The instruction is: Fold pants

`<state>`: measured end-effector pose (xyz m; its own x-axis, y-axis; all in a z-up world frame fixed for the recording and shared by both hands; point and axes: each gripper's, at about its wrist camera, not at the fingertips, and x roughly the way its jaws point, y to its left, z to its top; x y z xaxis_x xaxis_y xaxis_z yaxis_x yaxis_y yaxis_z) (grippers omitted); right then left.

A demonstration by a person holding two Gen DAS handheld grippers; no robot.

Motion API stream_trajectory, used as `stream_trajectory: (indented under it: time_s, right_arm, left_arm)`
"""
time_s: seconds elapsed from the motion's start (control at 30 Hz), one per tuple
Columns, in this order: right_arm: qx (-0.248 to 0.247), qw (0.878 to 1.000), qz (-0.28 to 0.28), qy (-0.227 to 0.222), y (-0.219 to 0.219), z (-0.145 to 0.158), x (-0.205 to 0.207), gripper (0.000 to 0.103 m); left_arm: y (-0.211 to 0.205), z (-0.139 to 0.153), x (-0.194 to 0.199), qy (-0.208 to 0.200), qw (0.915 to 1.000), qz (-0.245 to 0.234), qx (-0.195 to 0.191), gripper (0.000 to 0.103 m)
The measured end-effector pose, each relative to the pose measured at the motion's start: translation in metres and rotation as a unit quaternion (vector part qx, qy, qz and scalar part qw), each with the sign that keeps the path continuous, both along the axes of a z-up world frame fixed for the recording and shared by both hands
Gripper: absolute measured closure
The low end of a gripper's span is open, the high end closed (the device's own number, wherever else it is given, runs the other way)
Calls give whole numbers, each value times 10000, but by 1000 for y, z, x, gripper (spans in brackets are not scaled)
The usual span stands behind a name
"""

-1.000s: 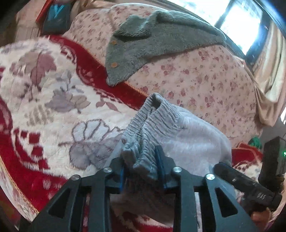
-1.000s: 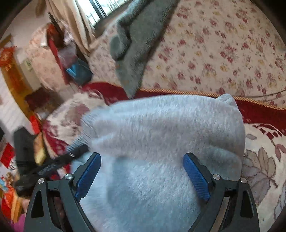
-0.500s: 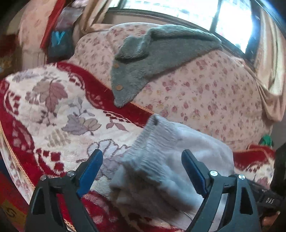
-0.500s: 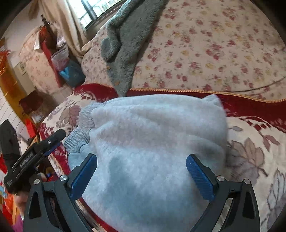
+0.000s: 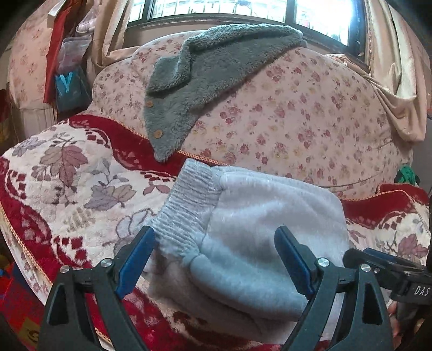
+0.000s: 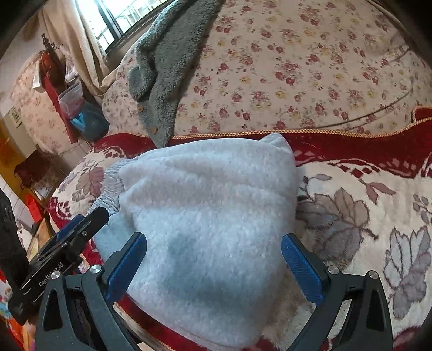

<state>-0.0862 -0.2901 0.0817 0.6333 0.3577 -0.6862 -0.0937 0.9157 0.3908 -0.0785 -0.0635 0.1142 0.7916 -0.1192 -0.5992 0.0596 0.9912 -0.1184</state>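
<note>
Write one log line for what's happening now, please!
pants: folded on blanket | left gripper: open | right gripper: open | holding: nothing

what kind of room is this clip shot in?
Likely a home living room or bedroom: a floral-covered sofa back under a curtained window, a red leaf-patterned plush blanket, and a grey fleece buttoned jacket draped over it.

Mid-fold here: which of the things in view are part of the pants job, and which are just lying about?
Part of the job:
light grey pants, folded on the leaf-patterned blanket
left gripper, open
right gripper, open

Lying about:
grey fleece jacket on the floral cushion
beige curtain
</note>
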Motion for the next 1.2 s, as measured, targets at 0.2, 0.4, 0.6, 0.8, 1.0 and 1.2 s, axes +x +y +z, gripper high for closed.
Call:
stream_trajectory:
  time_s: [0.2,0.4,0.6,0.8,1.0,1.2]
  right_arm:
    - [322,9990,-26,301,-23,-13,2,0]
    - [895,9923,-145,849,-46,-44,11,0]
    - [1456,9833,-10,1092,-49,-68,26,0]
    - [1904,9747,162,1162,-44,-86,48,0]
    - [2229,9684,254,1089,-36,-94,57,0]
    - [2204,9704,335,933,-34,-88,56,8]
  left_arm:
    - [29,5,19,128,9982,-323,-484,1]
    - [52,-21,54,840,9903,-602,-927,0]
    - [69,-59,84,1462,9811,-657,-1080,0]
    - [74,-85,98,1672,9680,-993,-1583,0]
    - [72,-104,109,1757,9572,-1152,-1988,0]
    - [70,-101,105,1698,9565,-1279,-1999,16]
